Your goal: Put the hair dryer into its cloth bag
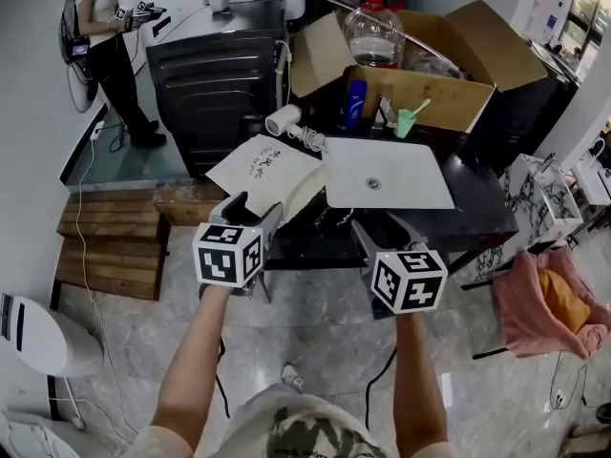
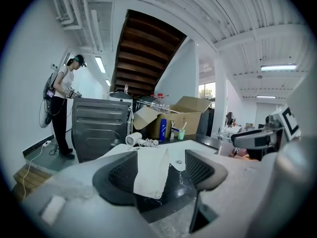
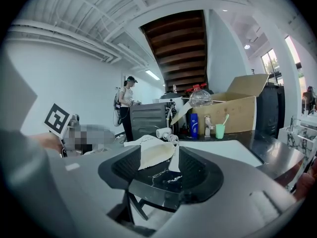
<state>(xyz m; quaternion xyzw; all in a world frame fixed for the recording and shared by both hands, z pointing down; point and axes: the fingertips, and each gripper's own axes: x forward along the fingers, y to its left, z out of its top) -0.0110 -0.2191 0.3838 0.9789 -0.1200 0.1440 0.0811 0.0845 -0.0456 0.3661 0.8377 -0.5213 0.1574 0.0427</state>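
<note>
The left gripper [image 1: 254, 206] and the right gripper [image 1: 382, 225] sit side by side just off the near edge of the dark table [image 1: 473, 203]. Both point toward twelve o'clock with their jaws spread wide, and nothing lies between the pads of either.

The likeliest trouble, as I judge it, starts with the cloth bag [image 1: 267, 165]. It is limp and lies flat, and its near corner droops over the table edge. A pinch that catches only one layer, or both together, would drag the bag off the table rather than open its mouth. The hair dryer [image 1: 284, 120] has a rounded body, so a glancing touch could roll it toward the clutter behind. Its coiled cord [image 1: 310, 139] could also snag or trail outside the bag.

The bag is the nearest thing, at twelve o'clock from the left gripper and eleven o'clock from the right, close but untouched. A flat white pad [image 1: 401, 179] lies beside it at twelve o'clock from the right gripper (what it is I cannot say). The dryer lies beyond the bag's far edge, well apart from both grippers, at about twelve o'clock from the left and eleven from the right. Farthest off stands an open cardboard box [image 1: 430, 98].
</note>
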